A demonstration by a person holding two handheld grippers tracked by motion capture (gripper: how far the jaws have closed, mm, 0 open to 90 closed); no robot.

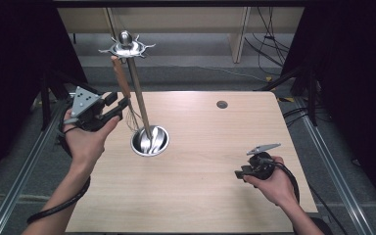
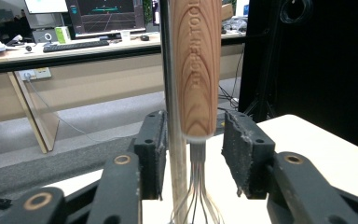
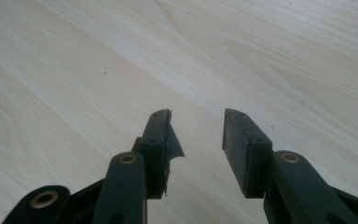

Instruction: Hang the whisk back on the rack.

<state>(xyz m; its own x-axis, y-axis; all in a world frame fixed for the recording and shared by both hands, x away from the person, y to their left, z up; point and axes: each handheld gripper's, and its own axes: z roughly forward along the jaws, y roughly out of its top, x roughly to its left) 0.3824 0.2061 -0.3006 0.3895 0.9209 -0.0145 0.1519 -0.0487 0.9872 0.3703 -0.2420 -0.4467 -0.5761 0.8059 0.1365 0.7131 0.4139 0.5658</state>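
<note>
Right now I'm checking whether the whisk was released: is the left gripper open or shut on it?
Open. The left gripper has its pads apart from the whisk, gaps showing on both sides of the handle.

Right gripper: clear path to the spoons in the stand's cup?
Probably yes. The right gripper has open jaws and bare table between it and the spoons; the stand's pole rises just beside them.

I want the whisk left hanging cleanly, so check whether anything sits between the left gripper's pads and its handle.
Nothing solid does. The left gripper stands open around the whisk, with a gap at each pad. The rack's pole runs just beside the handle, inside the jaws.
</note>
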